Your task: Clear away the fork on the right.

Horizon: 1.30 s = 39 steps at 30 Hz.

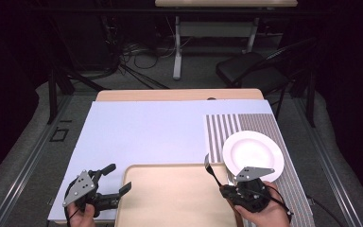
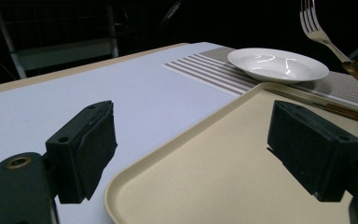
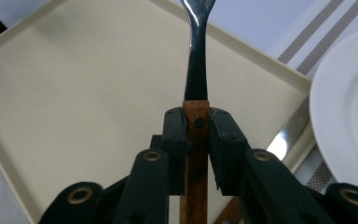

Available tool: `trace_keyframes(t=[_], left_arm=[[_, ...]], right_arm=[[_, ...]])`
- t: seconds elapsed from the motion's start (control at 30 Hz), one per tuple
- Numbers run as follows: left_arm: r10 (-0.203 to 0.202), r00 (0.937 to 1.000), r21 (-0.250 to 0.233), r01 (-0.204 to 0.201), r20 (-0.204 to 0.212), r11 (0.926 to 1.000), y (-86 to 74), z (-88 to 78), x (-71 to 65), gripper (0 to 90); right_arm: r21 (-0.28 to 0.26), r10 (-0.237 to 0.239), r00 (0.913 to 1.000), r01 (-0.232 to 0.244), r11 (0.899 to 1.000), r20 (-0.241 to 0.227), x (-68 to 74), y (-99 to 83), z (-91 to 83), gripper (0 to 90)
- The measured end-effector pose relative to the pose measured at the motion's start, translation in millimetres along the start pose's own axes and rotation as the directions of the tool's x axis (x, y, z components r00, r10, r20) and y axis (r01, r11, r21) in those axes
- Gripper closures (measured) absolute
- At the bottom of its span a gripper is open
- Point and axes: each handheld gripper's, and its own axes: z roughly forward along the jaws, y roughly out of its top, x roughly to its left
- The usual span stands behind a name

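No writing legible. Right gripper (image 3: 196, 140) clamps fork (image 3: 196, 60), tines cropped at 12 o'clock; left gripper (image 2: 191, 144) released.

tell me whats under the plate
The plate sits on a striped placemat, whose stripes show past its rim. The mat lies on the pale table cover. The mat right beneath the plate is covered, so anything there is hidden.

Lab-like recording room — dark curtained walls around the table (image 1: 142, 127); cables (image 1: 142, 59) tangled on grey carpet beyond it, folding chair (image 1: 260, 66) behind its far right corner, second desk (image 1: 217, 19) further back
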Motion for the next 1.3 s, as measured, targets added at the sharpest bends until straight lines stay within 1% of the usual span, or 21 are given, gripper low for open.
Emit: trace_keyframes(t=[0.07, 0.2, 0.3, 0.33, 0.43, 0.53, 0.7, 0.83, 0.9, 1.0, 1.1, 1.23, 1.27, 1.3], left_arm=[[0.000, 1.0000, 0.002, 0.000, 0.002, 1.0000, 0.1, -0.2, 0.2, 15.7], [0.000, 1.0000, 0.002, 0.000, 0.004, 1.0000, 0.0, 0.1, 0.3, 15.7], [0.003, 1.0000, 0.004, -0.003, 0.006, 1.0000, 0.1, 0.4, 0.0, 15.7], [0.003, 1.0000, 0.004, -0.003, 0.007, 1.0000, 0.1, 0.4, 0.0, 15.6], [0.002, 1.0000, 0.004, -0.002, 0.006, 1.0000, 0.0, 0.2, 0.2, 15.7], [0.000, 1.0000, 0.004, 0.000, 0.005, 1.0000, -0.3, 0.2, 0.5, 15.7], [0.001, 1.0000, 0.004, -0.001, 0.007, 1.0000, -0.3, 0.2, 0.4, 15.7], [-0.001, 1.0000, 0.001, 0.001, 0.005, 1.0000, -0.6, 0.5, 0.5, 15.7], [-0.002, 1.0000, 0.001, 0.002, 0.005, 1.0000, -0.7, 0.6, 0.7, 15.7], [-0.003, 1.0000, 0.007, 0.003, 0.005, 1.0000, -0.6, 0.5, 0.8, 15.7], [-0.001, 1.0000, 0.002, 0.001, 0.006, 1.0000, -0.7, 0.7, 0.7, 15.7], [-0.001, 1.0000, 0.003, 0.001, 0.003, 1.0000, -0.7, 0.3, 0.7, 15.7], [-0.001, 1.0000, 0.003, 0.001, 0.002, 1.0000, -0.7, 0.3, 0.7, 15.7], [-0.002, 1.0000, 0.002, 0.002, 0.002, 1.0000, -0.8, 0.2, 0.8, 15.7]], right_arm=[[0.015, 0.001, 1.0000, -0.001, 1.000, -0.007, 1.2, -0.5, 3.0, 77.5], [0.026, 0.011, 0.9998, -0.011, 1.000, -0.014, 3.3, -3.2, 7.9, 77.5], [0.054, 0.013, 0.9997, -0.012, 0.998, -0.018, 5.4, -5.0, 13.0, 77.5], [0.071, 0.009, 0.9999, -0.008, 0.997, -0.012, 5.4, -5.4, 15.2, 77.5], [0.093, 0.011, 0.9999, -0.010, 0.996, -0.010, 4.6, -7.4, 22.0, 77.4], [0.104, 0.029, 0.9992, -0.026, 0.994, -0.027, 3.9, -8.9, 27.0, 77.4], [0.131, 0.045, 0.9983, -0.040, 0.991, -0.038, 4.3, -11.3, 36.6, 77.4], [0.150, 0.045, 0.9987, -0.041, 0.988, -0.024, 4.9, -12.6, 43.8, 77.4], [0.153, 0.050, 0.9983, -0.044, 0.987, -0.030, 4.1, -13.4, 47.9, 77.4], [0.173, 0.072, 0.9969, -0.066, 0.983, -0.030, 3.7, -14.4, 54.8, 77.4], [0.194, 0.085, 0.9959, -0.078, 0.978, -0.030, 4.1, -16.5, 61.8, 77.4], [0.211, 0.084, 0.9963, -0.078, 0.974, -0.019, 5.2, -20.1, 68.0, 77.3], [0.201, 0.083, 0.9963, -0.078, 0.976, -0.021, 5.2, -20.8, 68.4, 77.3], [0.204, 0.079, 0.9967, -0.073, 0.976, -0.020, 5.1, -20.8, 68.1, 77.2]])
